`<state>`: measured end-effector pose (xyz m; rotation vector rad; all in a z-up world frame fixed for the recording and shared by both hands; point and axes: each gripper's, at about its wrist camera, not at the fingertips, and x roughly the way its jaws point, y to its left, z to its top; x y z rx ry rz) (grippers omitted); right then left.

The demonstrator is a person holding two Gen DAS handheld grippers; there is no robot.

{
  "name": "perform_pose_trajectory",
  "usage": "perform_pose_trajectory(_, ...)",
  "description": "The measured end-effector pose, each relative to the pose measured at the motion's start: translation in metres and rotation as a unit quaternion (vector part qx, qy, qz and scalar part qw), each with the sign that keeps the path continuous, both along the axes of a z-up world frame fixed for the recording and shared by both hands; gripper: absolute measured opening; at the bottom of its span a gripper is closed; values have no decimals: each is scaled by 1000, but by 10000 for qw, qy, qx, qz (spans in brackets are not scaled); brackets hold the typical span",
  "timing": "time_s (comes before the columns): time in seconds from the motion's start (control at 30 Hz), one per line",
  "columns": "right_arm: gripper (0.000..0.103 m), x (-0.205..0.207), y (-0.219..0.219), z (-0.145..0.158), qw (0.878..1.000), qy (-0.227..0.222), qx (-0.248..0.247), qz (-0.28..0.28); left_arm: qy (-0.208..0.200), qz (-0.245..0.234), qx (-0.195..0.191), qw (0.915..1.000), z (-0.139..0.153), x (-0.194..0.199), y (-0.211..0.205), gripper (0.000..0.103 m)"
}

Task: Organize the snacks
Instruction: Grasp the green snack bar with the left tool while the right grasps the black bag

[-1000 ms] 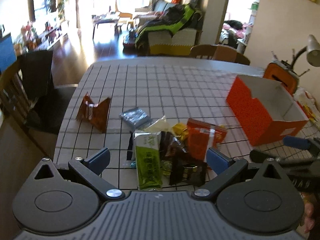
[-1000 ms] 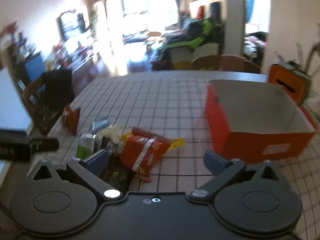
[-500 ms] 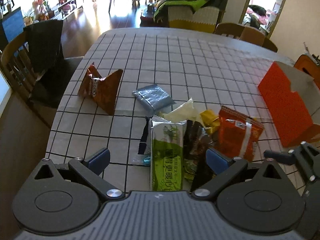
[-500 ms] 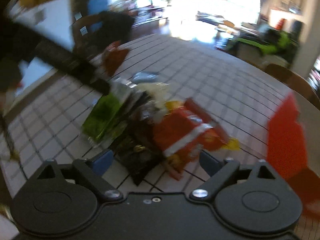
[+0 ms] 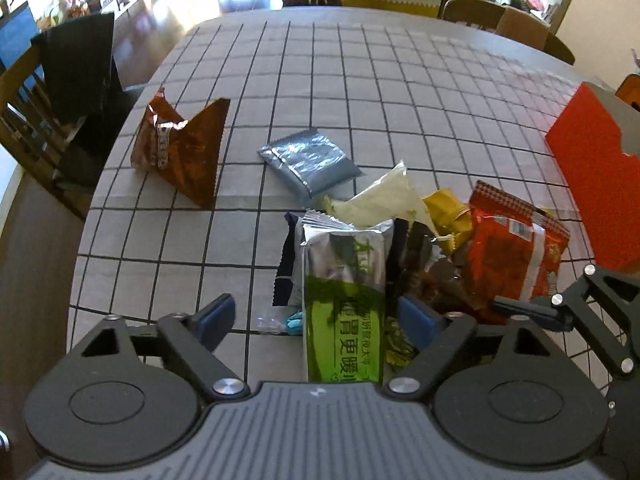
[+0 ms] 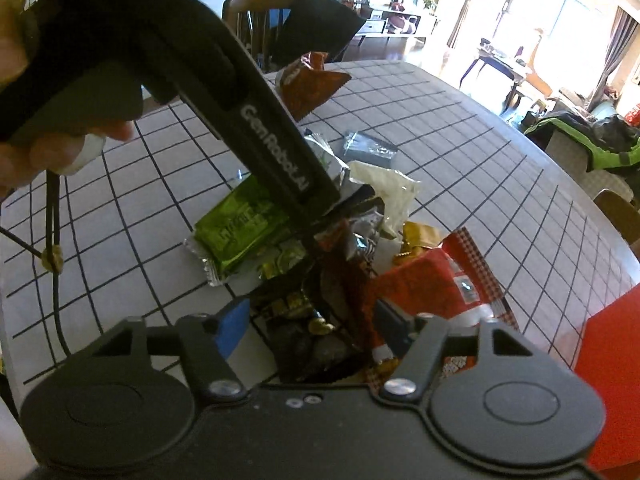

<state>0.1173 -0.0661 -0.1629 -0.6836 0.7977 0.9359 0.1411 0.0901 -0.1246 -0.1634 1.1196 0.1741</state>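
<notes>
A heap of snack packets lies on the checked tablecloth point(image 5: 360, 80). My left gripper point(image 5: 320, 318) is open, low over the heap, with a green packet point(image 5: 344, 312) between its fingers. My right gripper point(image 6: 308, 320) is open over a dark packet point(image 6: 316, 340), beside a red packet point(image 6: 428, 288) that also shows in the left wrist view point(image 5: 512, 256). A brown packet point(image 5: 180, 152) and a silver packet point(image 5: 308, 160) lie apart to the left. A white packet point(image 5: 384, 200) and a yellow one point(image 5: 448, 212) sit in the heap.
An open orange box point(image 5: 592, 176) stands at the table's right. A chair with a dark cloth point(image 5: 76, 80) is at the left edge. More chairs point(image 5: 500, 20) stand at the far side. The left gripper's body point(image 6: 256, 128) crosses the right wrist view.
Both grippers have come down closer to the heap. The right gripper has swung left, away from the orange box, and now looks across the pile. Both stayed open.
</notes>
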Motion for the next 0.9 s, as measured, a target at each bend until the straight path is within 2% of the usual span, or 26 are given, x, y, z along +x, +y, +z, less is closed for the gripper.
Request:
perform_pose_trajectory(0.17, 58, -4, 7, -3, 9997, -72, -87, 203, 125, -40, -132, 9998, -8, 8, 1, 76)
perform_pose_trajectory(0.3, 56, -10, 15, -5, 9989, -45, -246, 388, 209, -68, -223, 9995, -12, 14, 0, 63)
perform_pose_trajectory(0.37, 54, -13, 17, -6, 9980, 9, -390, 487, 223, -73, -227, 9995, -13, 16, -1, 60)
perform_pose_trajectory(0.5, 40, -13, 19, -12, 9968, -66, -656, 451, 206, -64, -297, 9993, -12, 17, -1, 48)
perform_pose_trajectory(0.57, 37, -13, 18, -12, 9970, 0, -655, 408, 208, -89, -319, 9992, -11, 17, 0, 43)
perform_pose_trajectory(0.73, 32, -11, 17, -10, 9977, 91, -592, 318, 182, -11, -414, 9990, -11, 12, 4, 42)
perform_pose_trajectory(0.9, 31, 1, 8, -5, 9983, 403, -415, -59, 81, 69, -532, 9985, -4, -1, 12, 42)
